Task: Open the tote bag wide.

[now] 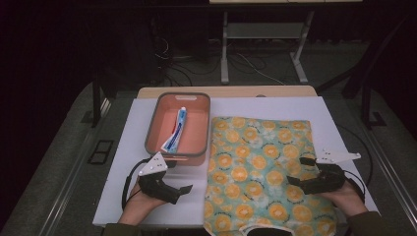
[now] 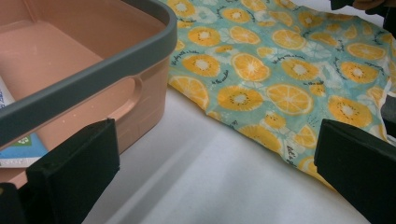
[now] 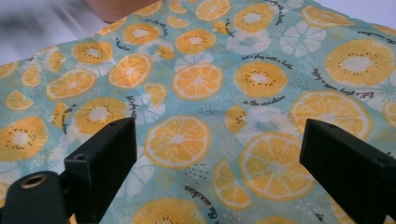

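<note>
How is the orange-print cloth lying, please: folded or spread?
Spread: the orange-print cloth lies flat on the table beside the basket.

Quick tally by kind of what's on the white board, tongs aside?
Bin: 1
Toothpaste tube, lying in the bin: 1
Orange-print cloth: 1
Total: 3

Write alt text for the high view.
A person holds the open left gripper and open right gripper over a white table. A citrus-print cloth lies flat beside a pink bin holding a toothpaste tube.
</note>
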Available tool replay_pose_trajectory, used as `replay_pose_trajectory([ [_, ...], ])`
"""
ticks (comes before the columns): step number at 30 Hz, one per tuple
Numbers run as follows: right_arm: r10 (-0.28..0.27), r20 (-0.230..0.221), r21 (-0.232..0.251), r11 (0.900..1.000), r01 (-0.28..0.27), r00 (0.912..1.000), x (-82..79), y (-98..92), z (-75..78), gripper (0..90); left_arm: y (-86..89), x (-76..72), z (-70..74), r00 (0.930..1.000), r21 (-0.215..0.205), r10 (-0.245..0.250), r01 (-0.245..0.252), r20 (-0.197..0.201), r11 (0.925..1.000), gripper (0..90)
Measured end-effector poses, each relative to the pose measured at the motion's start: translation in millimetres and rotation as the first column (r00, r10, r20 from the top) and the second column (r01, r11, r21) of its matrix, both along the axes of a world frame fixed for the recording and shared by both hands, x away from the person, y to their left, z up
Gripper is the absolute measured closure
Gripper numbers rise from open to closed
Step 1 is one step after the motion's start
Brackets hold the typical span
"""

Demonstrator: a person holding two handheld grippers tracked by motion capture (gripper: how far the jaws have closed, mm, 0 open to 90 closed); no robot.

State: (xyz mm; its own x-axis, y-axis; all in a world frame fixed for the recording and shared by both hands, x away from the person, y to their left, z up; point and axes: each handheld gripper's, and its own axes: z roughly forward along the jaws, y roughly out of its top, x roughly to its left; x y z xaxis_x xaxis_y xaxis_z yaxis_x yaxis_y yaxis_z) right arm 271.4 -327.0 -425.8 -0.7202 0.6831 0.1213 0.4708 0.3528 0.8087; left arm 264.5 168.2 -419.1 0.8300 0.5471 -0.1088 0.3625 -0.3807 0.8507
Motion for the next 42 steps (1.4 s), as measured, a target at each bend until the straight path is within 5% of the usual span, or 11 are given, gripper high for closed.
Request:
replay_pose_trajectory([
  [9,-0.005,0.001,-0.009,1.0,0.005,1.0,0.4,-1.0,-0.5,10.7,-11.8,-2.8,-2.4,0.9993,0.018,-0.027,0.027,-0.024,0.9995,2.6],
  [22,-0.012,0.005,-0.02,1.0,0.012,0.9999,1.5,-0.7,-1.5,10.7,-56.5,2.7,-17.2,0.9895,0.055,-0.114,0.119,-0.089,0.9913,15.7],
  [36,-0.01,0.009,-0.033,0.999,0.011,0.9999,0.9,0.1,-1.8,10.7,-71.9,4.6,-29.6,0.9709,0.152,-0.17,0.196,-0.169,0.9688,54.8],
  [42,-0.012,0.01,-0.035,0.999,0.012,0.9999,0.9,0.0,-1.9,10.7,-72.7,5.7,-28.9,0.9758,0.187,-0.16,0.187,-0.149,0.9645,82.8],
])
